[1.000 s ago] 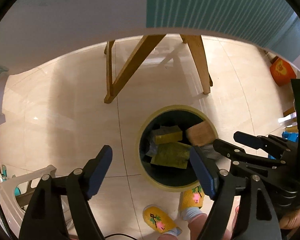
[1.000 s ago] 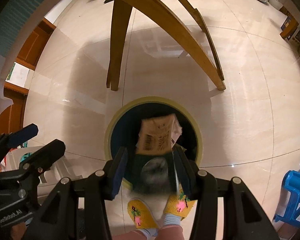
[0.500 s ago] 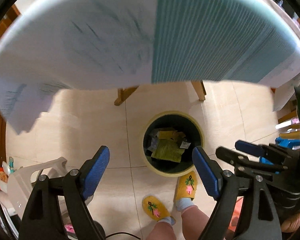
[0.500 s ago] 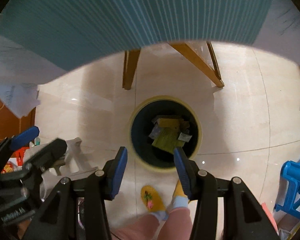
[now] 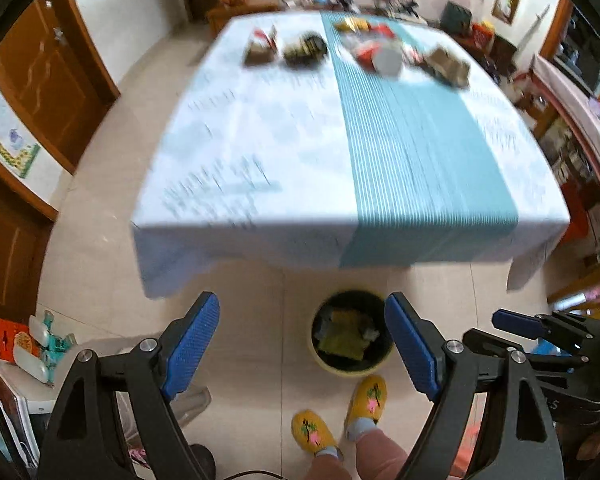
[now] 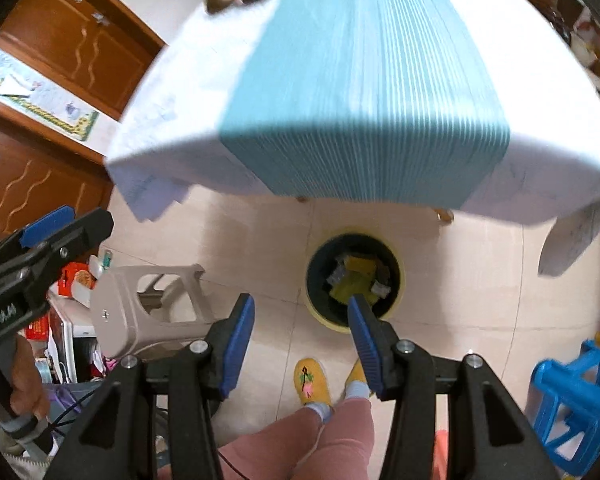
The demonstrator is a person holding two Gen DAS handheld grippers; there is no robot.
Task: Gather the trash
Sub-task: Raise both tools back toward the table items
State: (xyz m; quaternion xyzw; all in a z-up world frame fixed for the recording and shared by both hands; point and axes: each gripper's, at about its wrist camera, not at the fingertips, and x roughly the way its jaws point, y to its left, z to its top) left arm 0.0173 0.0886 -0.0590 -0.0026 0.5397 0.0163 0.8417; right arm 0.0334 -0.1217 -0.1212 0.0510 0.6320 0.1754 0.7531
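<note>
Both grippers hang high over the floor in front of the table (image 5: 260,140). My left gripper (image 5: 302,308) is open, with nothing between its blue pads. In the right wrist view my right gripper (image 6: 300,306) is open too and holds nothing. Below them stands the round dark bin with a yellow rim (image 5: 348,372), (image 6: 332,326), with yellow and brown wrappers inside. Blurred trash lies along the table's far edge: a brown packet (image 5: 260,50), a dark yellow-marked packet (image 5: 304,48), a white cup (image 5: 386,60) and another brown packet (image 5: 448,64).
A white and teal cloth (image 6: 360,80) hangs over the table's near edge. A beige plastic stool (image 6: 148,308) stands left of the bin and a blue stool (image 6: 572,392) at the right. The person's yellow slippers (image 5: 314,432) are just behind the bin. Wooden doors (image 5: 32,80) line the left.
Both grippers have risen from just above the bin to above the table, so the tabletop and its trash now show. The brown packet under the right gripper's fingers is gone from there.
</note>
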